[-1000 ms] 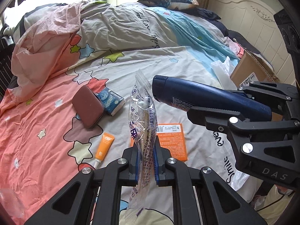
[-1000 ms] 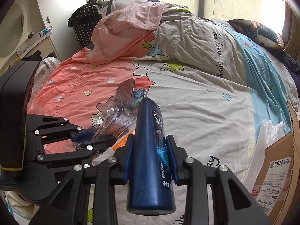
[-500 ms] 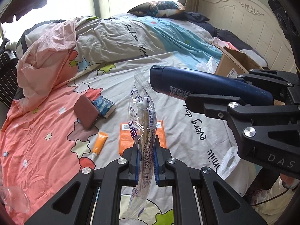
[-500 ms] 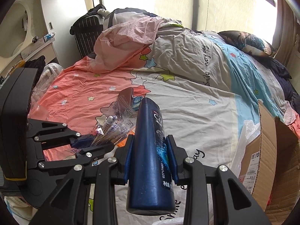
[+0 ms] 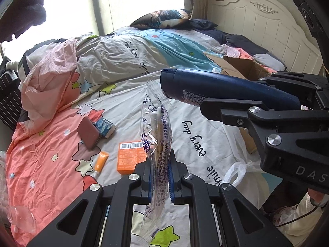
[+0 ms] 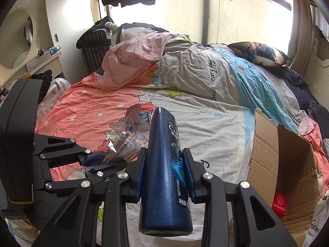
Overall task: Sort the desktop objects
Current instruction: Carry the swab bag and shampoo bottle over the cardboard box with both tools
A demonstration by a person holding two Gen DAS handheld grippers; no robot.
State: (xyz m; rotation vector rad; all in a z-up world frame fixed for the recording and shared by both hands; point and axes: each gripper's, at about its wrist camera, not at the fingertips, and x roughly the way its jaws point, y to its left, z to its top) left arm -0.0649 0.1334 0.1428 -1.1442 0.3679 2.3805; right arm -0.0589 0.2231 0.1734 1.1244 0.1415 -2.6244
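My left gripper (image 5: 160, 160) is shut on a clear plastic bag of cotton swabs (image 5: 155, 127) and holds it upright above the bed. My right gripper (image 6: 164, 156) is shut on a dark blue shampoo bottle (image 6: 164, 164), held level above the bed; it also shows in the left wrist view (image 5: 222, 90). On the bedspread lie an orange box (image 5: 129, 160), an orange tube (image 5: 100, 161), a maroon case (image 5: 88, 132) and a small blue box (image 5: 105, 127). An open cardboard box (image 6: 283, 164) stands at the right.
A pink crumpled sheet (image 6: 135, 61) is heaped at the far left of the bed. A white plastic bag (image 5: 236, 168) hangs by the bed's edge. A dark pillow (image 6: 259, 53) and a white headboard (image 5: 267, 30) are at the far end. A black suitcase (image 6: 96, 43) stands behind.
Both grippers have risen and pulled back from the bed with their loads; the bed items look smaller and the cardboard box has come into fuller view on the right.
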